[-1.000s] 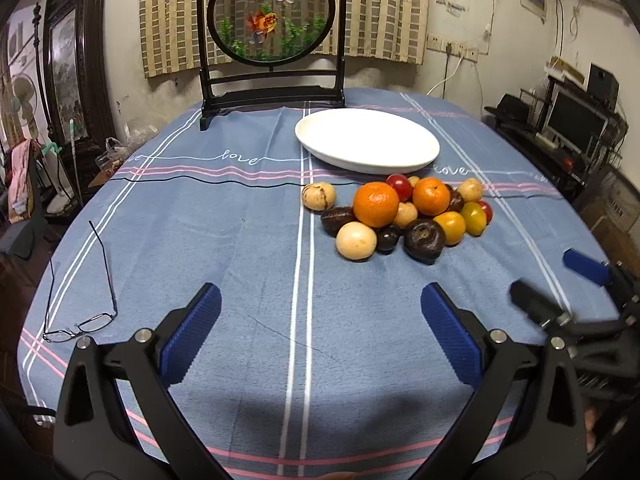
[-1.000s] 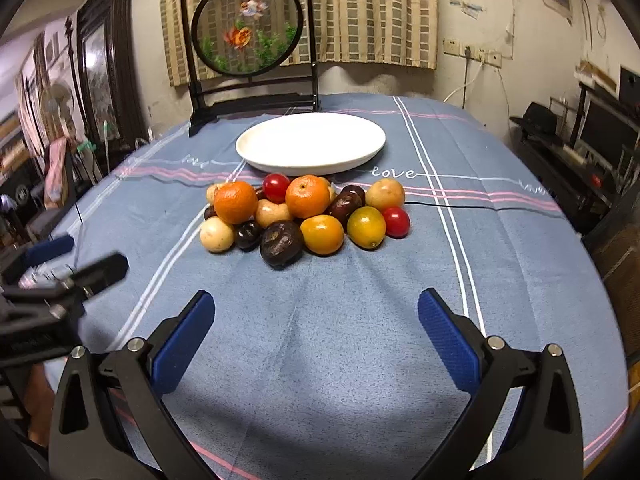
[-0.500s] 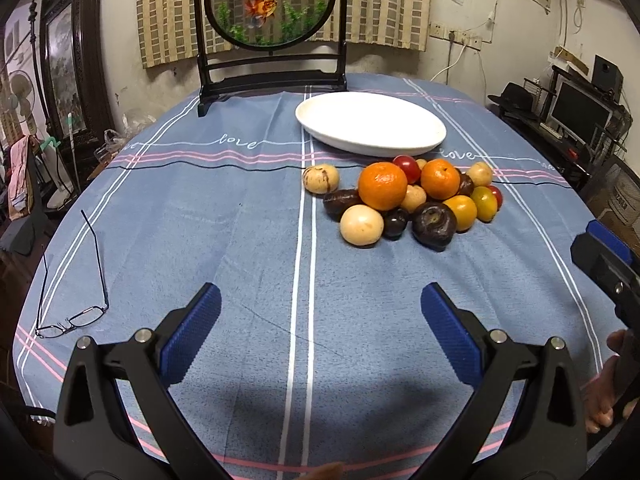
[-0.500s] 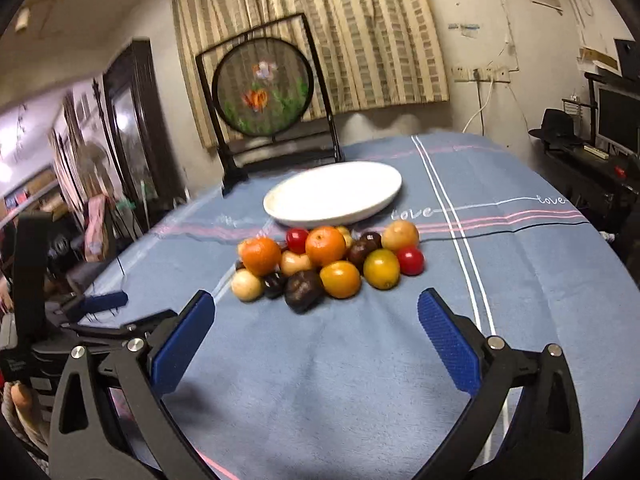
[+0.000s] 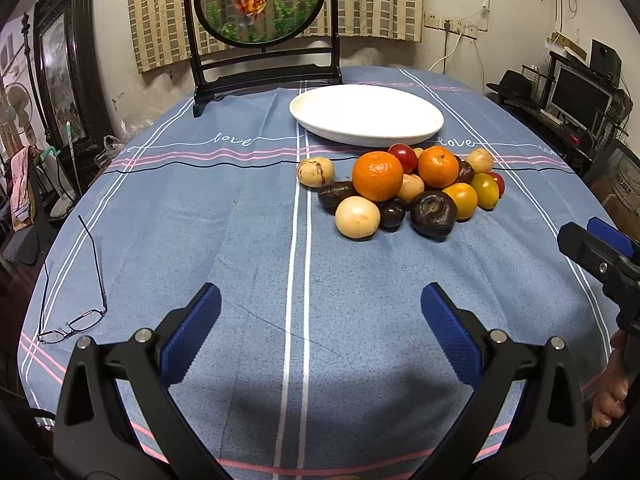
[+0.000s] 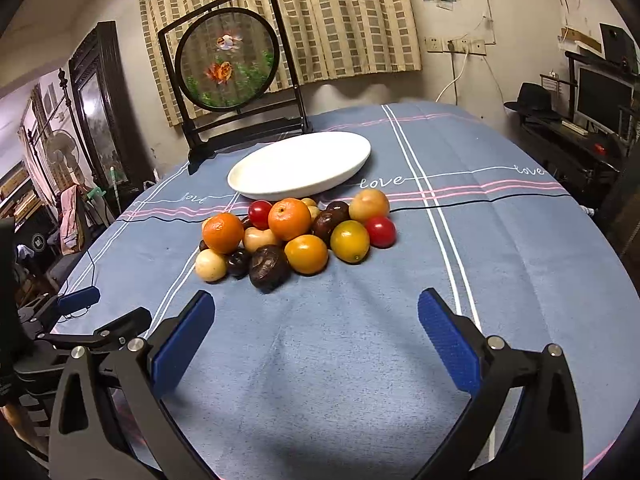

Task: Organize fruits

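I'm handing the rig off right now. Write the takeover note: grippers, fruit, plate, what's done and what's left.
Left hand-held gripper: open, empty, above the tablecloth short of the fruit.
Right hand-held gripper: open, empty, also short of the fruit.
Fruit pile: heaped together on the cloth just in front of the white plate.
Done: nothing; the plate holds no fruit.
Left: all of the fruit.

A lived-in home: clothed dining table (image 5: pixel 240 220), curtains (image 6: pixel 340 20), goldfish screen (image 5: pixel 260 4).

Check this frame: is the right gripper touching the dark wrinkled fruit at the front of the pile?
Apart. The right wrist view shows bare tablecloth between the open right gripper and the dark wrinkled fruit.
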Demonstrator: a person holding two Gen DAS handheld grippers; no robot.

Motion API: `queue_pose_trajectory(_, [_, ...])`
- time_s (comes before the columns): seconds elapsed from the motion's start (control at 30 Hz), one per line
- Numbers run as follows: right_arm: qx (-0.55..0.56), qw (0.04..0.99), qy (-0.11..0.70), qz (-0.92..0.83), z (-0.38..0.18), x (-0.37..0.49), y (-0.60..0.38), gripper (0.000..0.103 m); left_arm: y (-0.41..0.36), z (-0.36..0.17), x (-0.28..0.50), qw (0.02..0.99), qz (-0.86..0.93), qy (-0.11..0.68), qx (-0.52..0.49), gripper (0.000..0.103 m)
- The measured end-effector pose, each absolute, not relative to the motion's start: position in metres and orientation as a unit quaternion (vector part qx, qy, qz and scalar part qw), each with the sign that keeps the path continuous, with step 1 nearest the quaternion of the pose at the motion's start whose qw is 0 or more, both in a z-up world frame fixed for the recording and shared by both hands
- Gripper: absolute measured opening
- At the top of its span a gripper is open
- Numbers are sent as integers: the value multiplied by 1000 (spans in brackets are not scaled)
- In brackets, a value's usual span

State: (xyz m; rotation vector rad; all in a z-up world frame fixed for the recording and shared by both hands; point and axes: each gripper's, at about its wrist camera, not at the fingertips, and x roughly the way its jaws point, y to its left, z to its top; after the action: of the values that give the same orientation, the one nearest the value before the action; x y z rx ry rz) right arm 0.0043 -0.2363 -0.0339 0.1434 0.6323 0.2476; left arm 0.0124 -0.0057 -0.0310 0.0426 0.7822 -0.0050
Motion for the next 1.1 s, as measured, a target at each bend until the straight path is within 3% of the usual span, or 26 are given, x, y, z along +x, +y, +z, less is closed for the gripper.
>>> queue_pose_trajectory(0.83, [68, 939, 306, 139, -35, 7, -235, 102, -6, -35, 14, 927, -42, 373, 22, 101])
queue_pose_trajectory(1.0, [49, 940, 314, 126, -39, 14, -241, 102, 5, -39, 15, 946, -73, 314, 37, 101])
queue_pose_trajectory(1.1, [38, 931, 338, 133, -42, 28, -242, 102, 9, -41, 37, 927, -105, 359, 25, 101])
